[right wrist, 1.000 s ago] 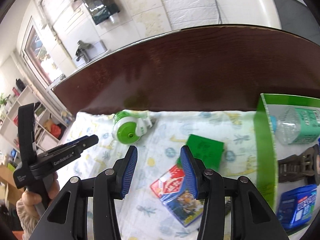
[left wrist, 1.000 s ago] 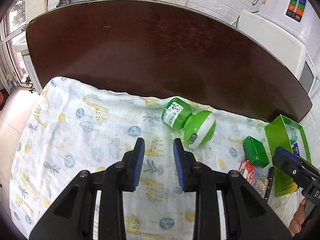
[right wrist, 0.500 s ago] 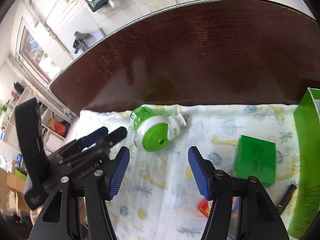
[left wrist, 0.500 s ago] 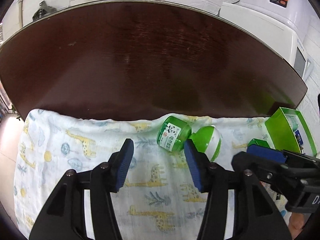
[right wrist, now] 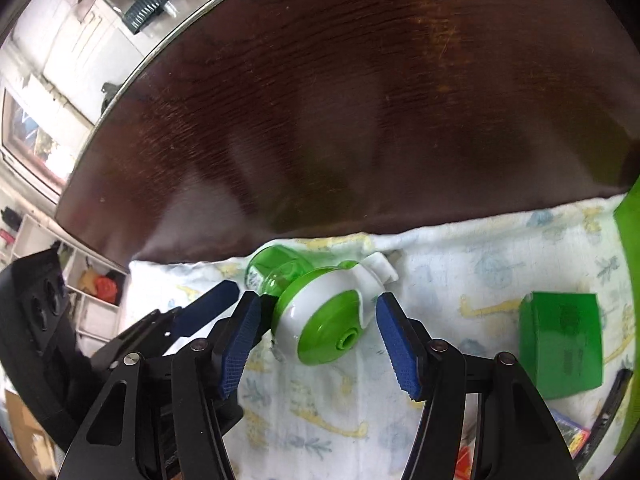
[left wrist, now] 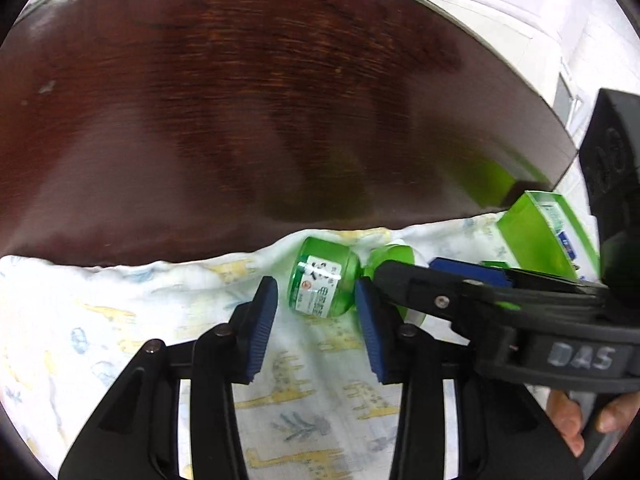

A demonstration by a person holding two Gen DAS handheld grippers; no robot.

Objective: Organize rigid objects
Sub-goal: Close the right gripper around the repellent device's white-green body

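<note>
The green and white device, a rounded plug-in unit with a clear green bottle fixed to one end, lies on its side on the printed cloth, close to the edge where the cloth meets the bare dark wood of the table; this brown table is the largest thing in both views and fills the upper half; the cloth, white with yellow giraffes and pale blue shapes, covers the near part of it; at the right edge stands a bright green box, open, with some packages inside that are too blurred to name; on the cloth to the right of the device lies a smaller green carton, well apart from it; the left gripper has its blue pads on the two sides of the bottle end, its jaws have just been closing, the right pad looks to be at the bottle and the left pad stands a little apart, so it is rather narrow but not pressing; the right gripper stands half wide around the white and green round end, with a gap on each side, and grips nothing; a hand holds the handle of the right gripper at the lower right of the left view.
</note>
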